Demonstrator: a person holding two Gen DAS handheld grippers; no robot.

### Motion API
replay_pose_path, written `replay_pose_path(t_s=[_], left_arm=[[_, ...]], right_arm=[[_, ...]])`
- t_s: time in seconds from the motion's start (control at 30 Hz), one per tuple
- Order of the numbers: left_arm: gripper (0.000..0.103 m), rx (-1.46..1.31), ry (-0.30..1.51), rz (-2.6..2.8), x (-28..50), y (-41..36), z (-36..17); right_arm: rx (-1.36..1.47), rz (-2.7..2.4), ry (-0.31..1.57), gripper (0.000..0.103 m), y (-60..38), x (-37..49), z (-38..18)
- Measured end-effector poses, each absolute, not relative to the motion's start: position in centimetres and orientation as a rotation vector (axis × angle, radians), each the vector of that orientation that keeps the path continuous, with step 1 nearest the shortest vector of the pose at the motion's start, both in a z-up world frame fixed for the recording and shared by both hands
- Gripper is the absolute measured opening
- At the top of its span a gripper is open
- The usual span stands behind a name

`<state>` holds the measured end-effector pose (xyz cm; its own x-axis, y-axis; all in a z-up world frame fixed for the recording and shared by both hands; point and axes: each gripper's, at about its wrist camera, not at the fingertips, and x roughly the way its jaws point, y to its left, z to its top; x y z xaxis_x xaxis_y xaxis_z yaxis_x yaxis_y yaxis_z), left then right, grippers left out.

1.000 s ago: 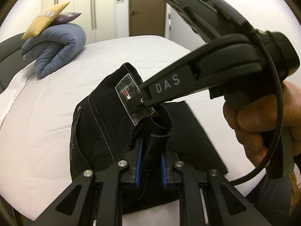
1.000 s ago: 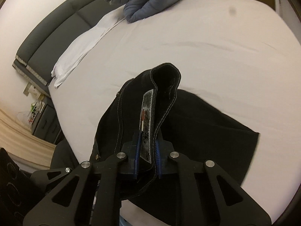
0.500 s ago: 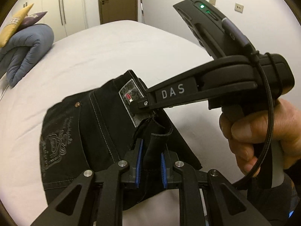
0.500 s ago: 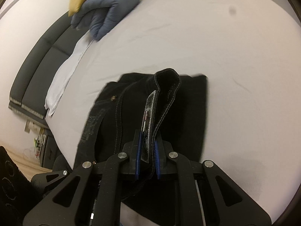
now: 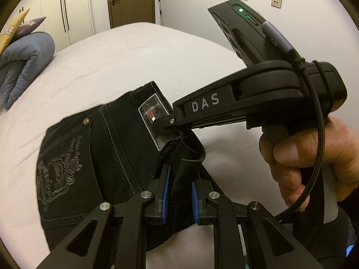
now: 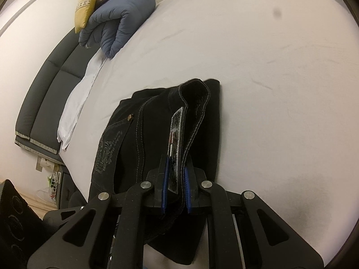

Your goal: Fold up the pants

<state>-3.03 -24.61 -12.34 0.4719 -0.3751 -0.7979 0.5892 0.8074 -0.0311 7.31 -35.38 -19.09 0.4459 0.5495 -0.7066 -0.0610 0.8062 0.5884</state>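
Black pants [image 5: 89, 157] with a grey crest print and a grey waistband patch lie folded on the white bed [image 5: 112, 62]. My left gripper [image 5: 180, 192] is shut on a fold of the waistband. My right gripper [image 6: 176, 188] is shut on the waistband at the patch [image 6: 176, 134]; its black body marked DAS [image 5: 258, 103] also shows in the left wrist view, held by a hand. The pants [image 6: 139, 134] lie flat beyond the right gripper, waistband raised.
A rolled blue duvet [image 6: 121, 20] with a yellow cushion [image 6: 86, 6] and a purple one sits at the head of the bed by the dark headboard [image 6: 44, 94]. A door and wardrobes [image 5: 74, 11] stand past the bed's far end.
Both grippers have carried the waistband over the lower part of the pants. The folded-over upper part with the crest now lies flat on the layer beneath. Both grips are unchanged.
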Motion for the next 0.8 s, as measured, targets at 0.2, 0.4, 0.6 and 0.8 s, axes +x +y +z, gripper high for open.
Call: replay_pose_path(t_s=[0.2,0.4,0.6,0.8], left_arm=[[0.046,0.164,0.964,-0.656,-2.0,-22.9,-13.1],[0.072,0.046,0.903,-0.654,-2.7,-16.7,-9.8],[0.075,-0.043,0.908,-0.518,0.2,-9.2,-9.3],[0.074,0.019,0.943,-0.420,3.4,-6.3,-10.0]], right_arm=[[0.682,0.427,1.031,0.015,-36.9,6.8,-22.6],[0.764,0.464,1.034,0.020,-37.8,6.5,-23.4],[0.758,0.285,1.047,0.036,-39.1,4.9,-21.8],[0.678,0.457,0.951,0.037,-34.7,3.5,-16.6]])
